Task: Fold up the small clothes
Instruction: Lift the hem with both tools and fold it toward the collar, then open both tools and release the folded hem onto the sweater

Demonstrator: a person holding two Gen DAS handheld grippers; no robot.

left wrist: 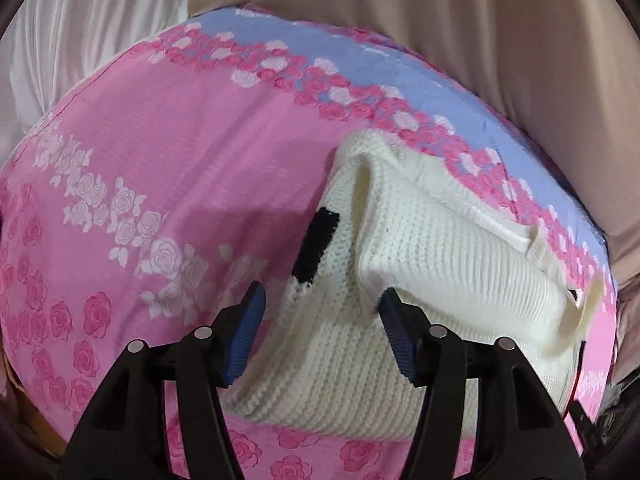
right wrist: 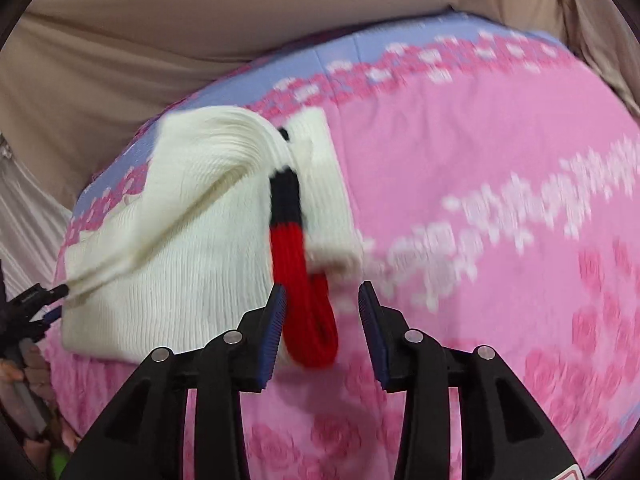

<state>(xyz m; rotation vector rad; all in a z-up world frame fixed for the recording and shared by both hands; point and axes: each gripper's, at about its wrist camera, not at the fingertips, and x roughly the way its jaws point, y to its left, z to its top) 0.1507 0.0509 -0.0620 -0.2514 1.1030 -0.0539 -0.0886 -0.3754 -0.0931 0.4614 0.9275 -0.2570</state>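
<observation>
A small cream-white ribbed knit garment (left wrist: 420, 280) is shown lying partly folded on a pink cotton sheet printed with roses and bordered in pale blue (left wrist: 160, 152), towards the blue-bordered far edge; in the right wrist view the same garment (right wrist: 168, 248) is seen with a black-and-red ribbed knit band (right wrist: 300, 280) looping out of its fold. The left gripper (left wrist: 320, 308) is shown with its blue ridged pads spread apart over the near part of the knit, nothing being clamped; one pad appears to rest against a raised fold, though contact cannot be confirmed. The right gripper (right wrist: 322, 312) is likewise shown with its fingers apart, the red loop lying between them but not pinched. The knit is thick, soft and loosely structured, with rounded, springy folds rather than sharp creases. Several risks are judged likely: a bulky fold of this kind may spring open if released without being pressed flat; only the top layer may be caught if the pads are closed shallowly, so that the layers slide apart; the loose red loop may be snagged or dragged out of line; and the thin sheet beneath may be pinched and pulled up with the garment. The right view is motion-blurred, so fine detail there is uncertain.
</observation>
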